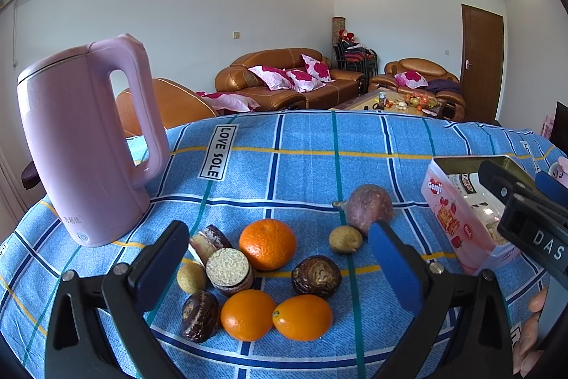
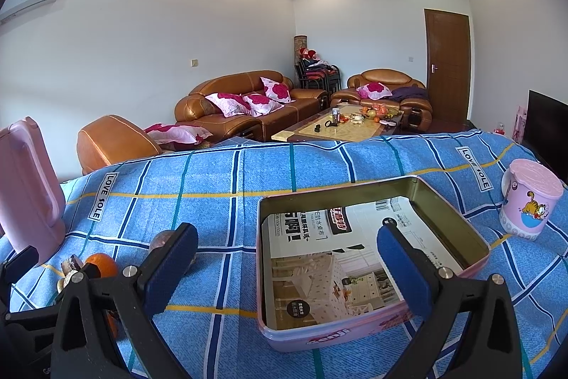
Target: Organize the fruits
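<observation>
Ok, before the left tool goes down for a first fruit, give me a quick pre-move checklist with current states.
1. Left tool open and carrying nothing: ok.
2. Right tool open and carrying nothing, over the tin: ok.
3. Pink tin lidless, only a printed paper sheet inside, room for fruit: ok.
4. Target fruit free to grasp: not ok for the middle tangerine, which touches the round cake; the passion fruit stands clearer.
5. Snacks mixed among the fruit, such as the chocolate pastry: not ok, pick carefully.
6. Pink kettle clear of the path to the tin: ok.
</observation>
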Demonstrator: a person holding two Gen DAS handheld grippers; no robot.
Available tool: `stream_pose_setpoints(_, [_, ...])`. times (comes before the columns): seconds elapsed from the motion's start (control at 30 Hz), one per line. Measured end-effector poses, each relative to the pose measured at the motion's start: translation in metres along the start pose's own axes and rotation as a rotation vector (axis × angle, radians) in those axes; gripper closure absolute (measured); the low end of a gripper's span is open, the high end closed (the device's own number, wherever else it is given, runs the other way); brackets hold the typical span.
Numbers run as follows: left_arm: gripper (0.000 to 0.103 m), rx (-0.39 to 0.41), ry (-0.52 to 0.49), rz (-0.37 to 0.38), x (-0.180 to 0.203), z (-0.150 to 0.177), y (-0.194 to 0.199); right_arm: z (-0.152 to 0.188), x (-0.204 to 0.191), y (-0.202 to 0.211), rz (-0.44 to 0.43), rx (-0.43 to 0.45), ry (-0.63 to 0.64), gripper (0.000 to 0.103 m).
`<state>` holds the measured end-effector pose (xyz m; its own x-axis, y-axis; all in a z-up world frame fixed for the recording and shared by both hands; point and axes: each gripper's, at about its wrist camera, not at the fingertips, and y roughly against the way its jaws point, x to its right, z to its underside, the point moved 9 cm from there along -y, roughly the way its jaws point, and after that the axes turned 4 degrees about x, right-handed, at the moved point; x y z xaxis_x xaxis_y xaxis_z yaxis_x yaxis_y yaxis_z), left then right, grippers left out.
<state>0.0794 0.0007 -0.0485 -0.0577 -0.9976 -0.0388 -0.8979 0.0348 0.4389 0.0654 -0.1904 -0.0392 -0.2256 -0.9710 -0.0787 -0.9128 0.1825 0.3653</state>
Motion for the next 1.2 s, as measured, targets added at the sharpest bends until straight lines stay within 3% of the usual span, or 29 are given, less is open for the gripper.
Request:
stream_pose_setpoints(0.77, [0.0,-0.022,0.019,-0.012,-0.01,0.005,0.0,-0.003,-0.01,0.005,-0.045,0.002,0.012,0.001])
stream_pose_setpoints(1.0, [0.0,-0.069,0.032,-0.111,-0.045,0.011,0.003,0.006,-0.035,0.004,-0.173,-0.047,0.045,0.001])
stream_pose_setpoints(1.13, [0.0,-0.121,0.066,-0.12,-0.068,0.02,0.008,0.017,-0.061,0.006,-0.28,-0.095,0.099,0.002])
stream_pose_setpoints(1.17, [0.0,-0.134,0.074,-0.122,-0.075,0.023,0.011,0.019,-0.067,0.007,-0.309,-0.108,0.105,0.007])
stream_pose_setpoints(1.2, [0.0,-0.14,0.078,-0.122,-0.081,0.026,0.013,0.023,-0.073,0.006,-0.34,-0.125,0.113,0.018])
